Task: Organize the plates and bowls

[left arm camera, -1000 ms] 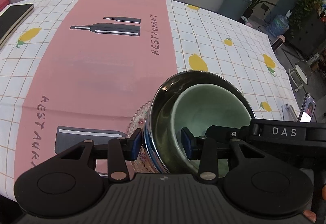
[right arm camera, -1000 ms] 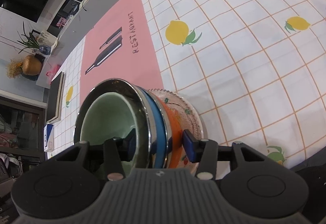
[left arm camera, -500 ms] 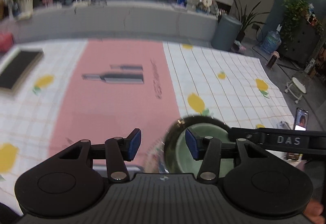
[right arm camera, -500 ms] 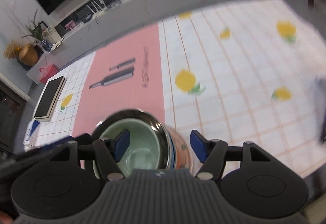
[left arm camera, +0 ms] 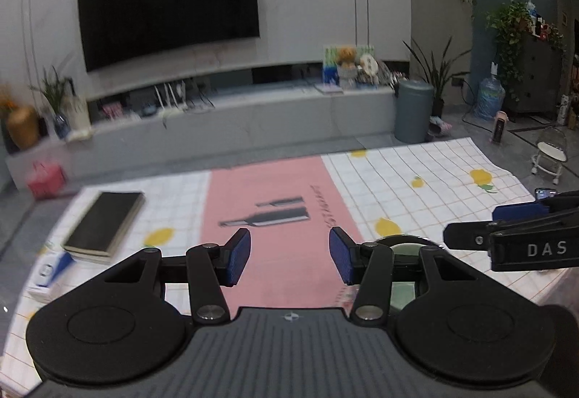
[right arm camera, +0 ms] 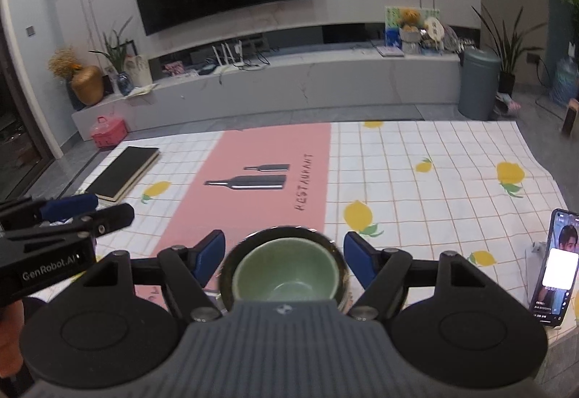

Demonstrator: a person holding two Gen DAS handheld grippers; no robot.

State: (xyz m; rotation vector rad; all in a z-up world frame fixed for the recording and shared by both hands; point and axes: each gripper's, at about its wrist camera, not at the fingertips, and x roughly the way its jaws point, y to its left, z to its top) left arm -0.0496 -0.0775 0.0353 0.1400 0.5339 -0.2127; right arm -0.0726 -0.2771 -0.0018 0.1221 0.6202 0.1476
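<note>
Your right gripper (right arm camera: 284,258) hangs above the stacked bowls, its jaws opening with the blue pads clear of both sides, gripping nothing. Your left gripper (left arm camera: 289,258) is spread wide and empty too, over the pink strip of the tablecloth (right arm camera: 416,181). A green bowl (right arm camera: 286,271) sits nested inside a shiny metal bowl (right arm camera: 226,275) near the table's front edge, beside the pink strip. A black book (right arm camera: 125,172) lies toward the table's left edge, and a lit phone (right arm camera: 555,264) stands propped at the right edge.
</note>
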